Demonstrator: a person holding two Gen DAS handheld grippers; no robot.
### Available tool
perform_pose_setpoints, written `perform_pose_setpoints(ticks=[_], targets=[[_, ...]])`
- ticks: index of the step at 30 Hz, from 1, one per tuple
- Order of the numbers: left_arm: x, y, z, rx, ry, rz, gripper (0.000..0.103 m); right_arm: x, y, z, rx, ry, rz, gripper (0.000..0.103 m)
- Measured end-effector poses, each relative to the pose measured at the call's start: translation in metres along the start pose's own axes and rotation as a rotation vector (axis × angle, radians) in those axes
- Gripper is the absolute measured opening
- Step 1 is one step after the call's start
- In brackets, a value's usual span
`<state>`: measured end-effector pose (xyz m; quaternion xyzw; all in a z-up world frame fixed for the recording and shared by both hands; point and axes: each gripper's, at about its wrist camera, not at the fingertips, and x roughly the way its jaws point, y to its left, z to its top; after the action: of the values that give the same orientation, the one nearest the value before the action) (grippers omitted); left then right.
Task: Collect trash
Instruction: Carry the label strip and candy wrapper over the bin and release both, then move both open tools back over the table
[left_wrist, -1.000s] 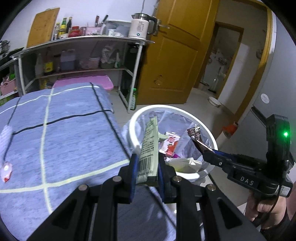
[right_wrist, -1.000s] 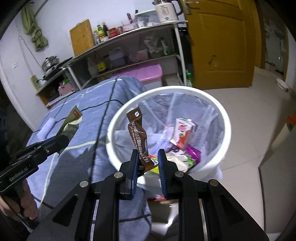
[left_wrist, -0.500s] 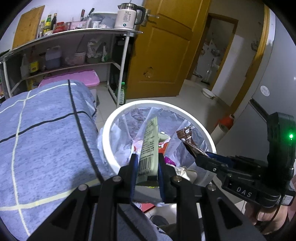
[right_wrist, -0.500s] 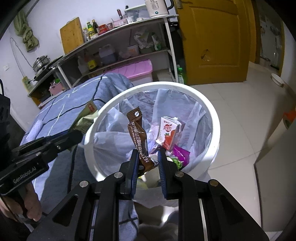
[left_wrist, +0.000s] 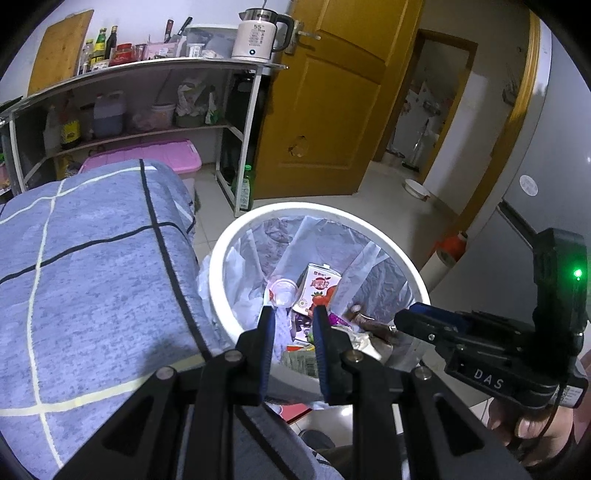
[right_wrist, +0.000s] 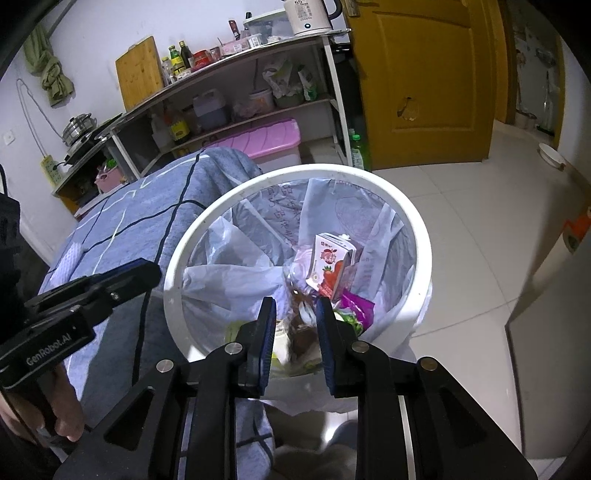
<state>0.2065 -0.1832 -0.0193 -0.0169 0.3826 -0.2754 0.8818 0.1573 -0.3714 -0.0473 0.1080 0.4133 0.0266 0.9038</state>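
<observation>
Left wrist view: left tongs (left_wrist: 291, 314) parted, nothing between pads, poised over white bin (left_wrist: 391, 240). Right tongs (right_wrist: 295, 306) have just been opening, also empty; brown wrapper seems dropped among trash in the bin, next to milk carton (right_wrist: 332, 264). Judgement: release done, so lift both clear of the rim without snagging the liner (right_wrist: 221, 251), then seek more litter. Blue checked bed (left_wrist: 92, 277) left of bin; shelf rack (left_wrist: 147, 96) and yellow door (left_wrist: 332, 103) far; tiled floor (right_wrist: 480, 240).
</observation>
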Motion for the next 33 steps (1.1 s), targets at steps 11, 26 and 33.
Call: perform_pose_setpoints(ticks=[11,26,33], targets=[[-0.036,0.010,-0.011,-0.020,-0.042,0.028,0.022,-0.024,0.014,-0.006,-0.026,-0.035,0.028,0.028],[-0.095,0.055,-0.044,-0.086,-0.091,0.140,0.022,-0.040,0.085,-0.024,-0.138,-0.050,0.171,0.028],[-0.121,0.088,-0.062,-0.139,-0.109,0.211,0.022,-0.032,0.122,-0.032,-0.184,-0.037,0.238,0.035]])
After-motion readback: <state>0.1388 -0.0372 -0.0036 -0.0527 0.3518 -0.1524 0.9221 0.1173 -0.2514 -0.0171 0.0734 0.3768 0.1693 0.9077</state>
